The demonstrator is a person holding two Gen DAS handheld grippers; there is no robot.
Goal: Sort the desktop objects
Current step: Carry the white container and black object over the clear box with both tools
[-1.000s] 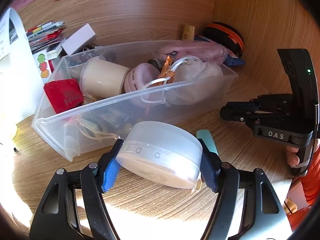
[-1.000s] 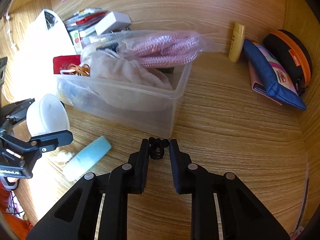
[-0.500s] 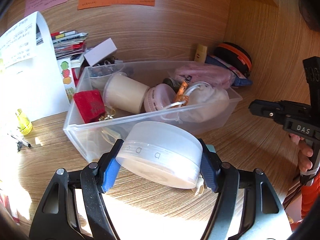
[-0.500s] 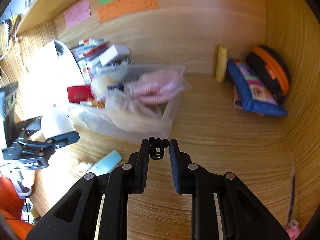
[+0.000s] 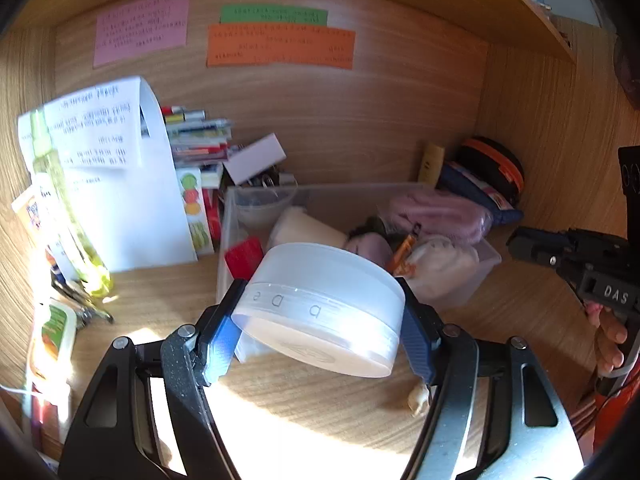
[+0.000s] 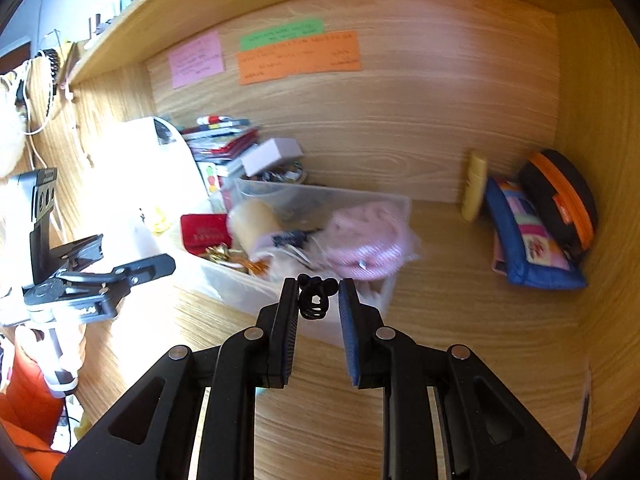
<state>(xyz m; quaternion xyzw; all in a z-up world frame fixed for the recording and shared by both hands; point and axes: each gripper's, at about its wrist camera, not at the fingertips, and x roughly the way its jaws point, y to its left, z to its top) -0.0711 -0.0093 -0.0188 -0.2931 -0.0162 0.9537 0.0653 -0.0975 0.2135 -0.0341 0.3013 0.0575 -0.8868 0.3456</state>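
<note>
**Both tongs loaded above the clear bin**

The left tongs [image 5: 320, 334] grip a round, frosted white plastic jar [image 5: 322, 312] by its sides, blue pads pressed against its wall; the jar tilts, its flat face turned down toward the wooden tabletop [image 5: 304, 396]. It hangs in front of the clear rectangular plastic bin [image 5: 476, 276], nearer the camera than the bin's front wall.

The right tongs [image 6: 318, 300] are closed on a small black claw hair clip [image 6: 316, 296], pinched at the fingertips in front of the bin's near corner. In the left wrist view, these tongs appear to the right of the bin, with a hand [image 5: 608, 332] on the grip.

Inside the bin lie a pink knitted bundle in clear wrap [image 6: 368, 236], a cream cylinder [image 6: 254, 220], a red pouch [image 6: 204, 232] and a whitish cloth bag [image 5: 440, 264].

Right of the bin, against the back wall, stand a small yellow tube [image 6: 474, 184], a blue patterned pouch [image 6: 528, 240] and a black case with an orange band [image 6: 564, 200]. Left of the bin are a curled white printed sheet [image 5: 120, 168] and a stack of booklets [image 5: 200, 136]. Above the bin, pink [image 5: 142, 26], green [image 5: 274, 14] and orange [image 5: 280, 46] paper notes are stuck to the wall.
</note>
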